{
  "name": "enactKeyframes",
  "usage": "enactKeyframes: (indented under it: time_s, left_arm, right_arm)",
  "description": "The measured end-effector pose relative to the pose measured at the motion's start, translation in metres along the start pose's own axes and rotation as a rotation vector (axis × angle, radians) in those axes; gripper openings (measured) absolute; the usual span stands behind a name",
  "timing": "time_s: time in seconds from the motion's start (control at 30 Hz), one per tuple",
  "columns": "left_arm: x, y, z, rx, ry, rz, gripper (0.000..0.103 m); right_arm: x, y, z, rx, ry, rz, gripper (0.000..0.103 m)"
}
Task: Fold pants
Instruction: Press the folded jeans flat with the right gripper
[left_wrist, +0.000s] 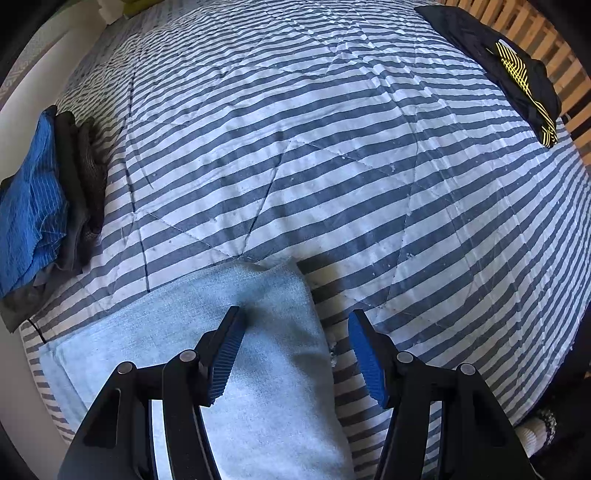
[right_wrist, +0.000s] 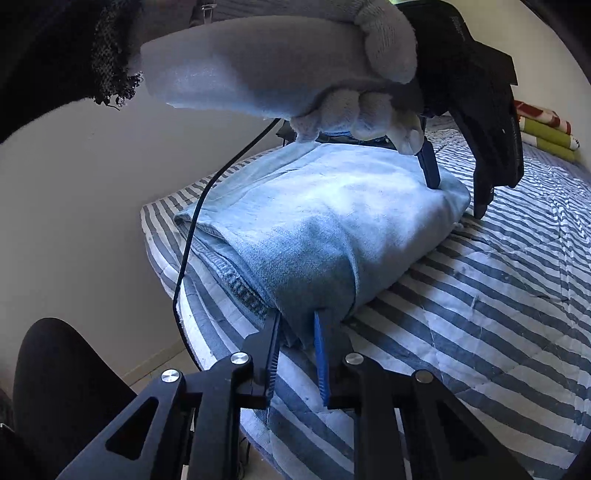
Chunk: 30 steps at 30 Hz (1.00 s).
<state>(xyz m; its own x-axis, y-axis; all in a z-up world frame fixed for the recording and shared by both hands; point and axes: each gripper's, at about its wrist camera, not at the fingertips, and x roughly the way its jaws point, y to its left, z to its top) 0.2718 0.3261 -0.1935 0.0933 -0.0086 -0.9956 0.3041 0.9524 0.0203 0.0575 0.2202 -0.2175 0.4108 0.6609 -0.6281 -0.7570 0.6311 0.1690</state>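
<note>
Denim pants (right_wrist: 325, 229), one folded pair: right tool (right_wrist: 295, 325) pinches them, left tool (left_wrist: 293, 325) released.

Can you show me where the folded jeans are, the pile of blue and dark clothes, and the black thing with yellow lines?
folded jeans (left_wrist: 266, 332): left wrist view, top layer.
pile of blue and dark clothes (left_wrist: 33, 206): left wrist view, blue cloth.
black thing with yellow lines (left_wrist: 517, 70): left wrist view, yellow pattern.

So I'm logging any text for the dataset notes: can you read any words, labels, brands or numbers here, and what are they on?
No text can be read in either view.
Left hand-held gripper: faint small print on its black body, too blurred to read.
Black garment: a yellow line pattern, no letters.
Folded pants: no label or tag shows.
Red and white thing at the far wall: possibly printed, too small to tell.
</note>
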Motion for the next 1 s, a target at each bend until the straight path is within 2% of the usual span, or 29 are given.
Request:
enactKeyframes:
  time_s: [0.07, 0.2, 0.3, 0.43, 0.5, 0.53, 0.57, 0.63, 0.7, 0.73, 0.77, 0.8, 0.83, 0.9, 1.0]
  left_arm:
    - [0.001, 0.000, -0.001, -0.008, -0.007, -0.005, 0.062]
    - [0.007, 0.006, 0.002, -0.039, -0.008, -0.033, 0.062]
    - [0.011, 0.005, 0.005, -0.027, -0.005, -0.025, 0.062]
    - [0.014, 0.007, 0.009, -0.030, -0.008, -0.027, 0.062]
    - [0.017, 0.011, 0.011, -0.045, -0.006, -0.057, 0.062]
    - [0.018, 0.013, 0.013, -0.044, -0.012, -0.052, 0.062]
    - [0.019, 0.014, 0.014, -0.046, -0.008, -0.057, 0.062]
    - [0.017, 0.016, 0.015, -0.041, -0.012, -0.065, 0.062]
    - [0.007, 0.020, 0.013, -0.035, -0.032, -0.088, 0.062]
    - [-0.002, 0.022, 0.008, -0.042, -0.042, -0.093, 0.062]
    - [-0.008, 0.025, 0.004, -0.046, -0.050, -0.096, 0.062]
    - [-0.014, 0.029, -0.001, -0.055, -0.058, -0.097, 0.062]
    - [-0.019, 0.033, -0.007, -0.073, -0.066, -0.098, 0.062]
    - [-0.027, 0.043, -0.017, -0.106, -0.075, -0.115, 0.062]
    - [-0.034, 0.049, -0.038, -0.153, -0.072, -0.102, 0.062]
  right_arm:
    - [-0.005, 0.000, 0.003, 0.019, -0.011, 0.016, 0.006]
    - [-0.011, 0.006, 0.009, 0.044, -0.018, 0.016, 0.005]
    - [-0.018, 0.020, 0.007, -0.038, -0.047, -0.017, 0.003]
    - [-0.003, -0.002, 0.006, 0.072, 0.023, 0.026, 0.002]
    - [-0.018, 0.018, 0.008, -0.011, -0.030, 0.007, 0.002]
    - [-0.024, 0.028, 0.008, -0.051, -0.042, 0.048, 0.000]
    - [-0.025, 0.031, 0.008, -0.046, -0.019, 0.133, 0.000]
    - [-0.024, 0.028, 0.008, -0.013, -0.010, 0.085, 0.000]
    - [-0.026, 0.008, 0.010, 0.077, -0.003, 0.109, 0.000]
    - [-0.027, 0.002, 0.010, 0.084, 0.000, 0.079, 0.002]
    - [-0.027, -0.001, 0.009, 0.069, 0.003, 0.064, 0.008]
    - [-0.024, -0.002, 0.007, 0.050, 0.019, 0.058, 0.016]
    - [-0.023, -0.004, 0.005, 0.044, 0.022, 0.054, 0.031]
    - [-0.015, 0.000, 0.004, 0.041, 0.023, 0.040, 0.032]
    - [-0.005, 0.000, 0.001, 0.021, 0.049, 0.047, 0.032]
